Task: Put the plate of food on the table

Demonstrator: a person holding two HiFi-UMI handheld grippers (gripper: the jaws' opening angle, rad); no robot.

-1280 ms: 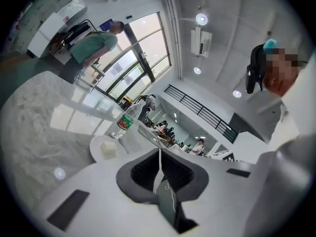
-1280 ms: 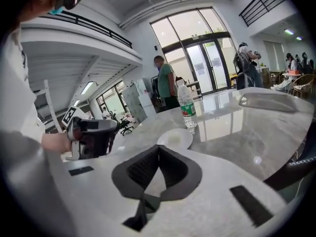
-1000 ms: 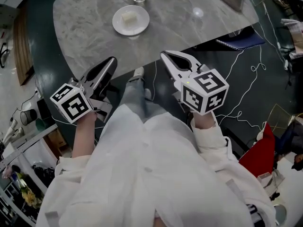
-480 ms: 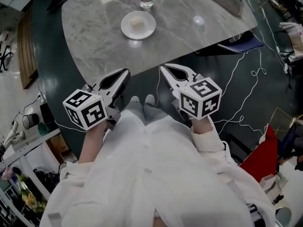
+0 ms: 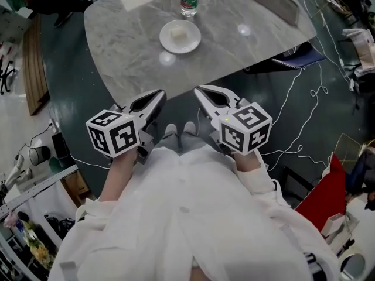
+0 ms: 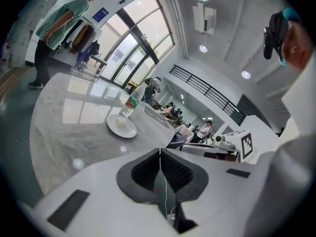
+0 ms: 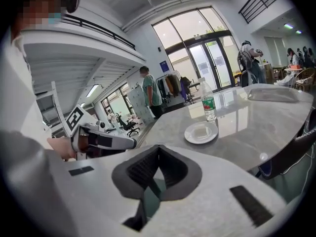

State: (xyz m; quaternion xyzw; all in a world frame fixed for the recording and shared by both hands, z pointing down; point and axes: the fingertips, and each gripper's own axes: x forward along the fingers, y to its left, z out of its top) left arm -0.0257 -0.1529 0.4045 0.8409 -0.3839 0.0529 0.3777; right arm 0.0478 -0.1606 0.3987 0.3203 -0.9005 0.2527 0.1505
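Wearing a white coat (image 5: 187,215), standing in pale shoes (image 5: 179,130) on a dark floor (image 5: 64,86). Holding a white-and-black two-jaw left gripper (image 5: 158,95) and a matching right gripper (image 5: 199,90) side by side ahead of the body, apart from each other, both aiming at the near edge of an oval grey marbled desk (image 5: 129,57) and stopping short of it. Pressing the left jaws together on nothing, and doing the same with the right.

Noting farther out a small round white plate (image 5: 180,37) lying flat on the desk, bearing a pale block of food (image 5: 179,33), well apart from both grippers. Noting just beyond it an upright clear plastic bottle with a green label (image 5: 189,2). Seeing thin white cables (image 5: 304,104) trailing over the floor to the right of the desk. Making out, farthest off, a person in a green top (image 6: 59,23) standing past the desk near tall windows (image 6: 133,38).
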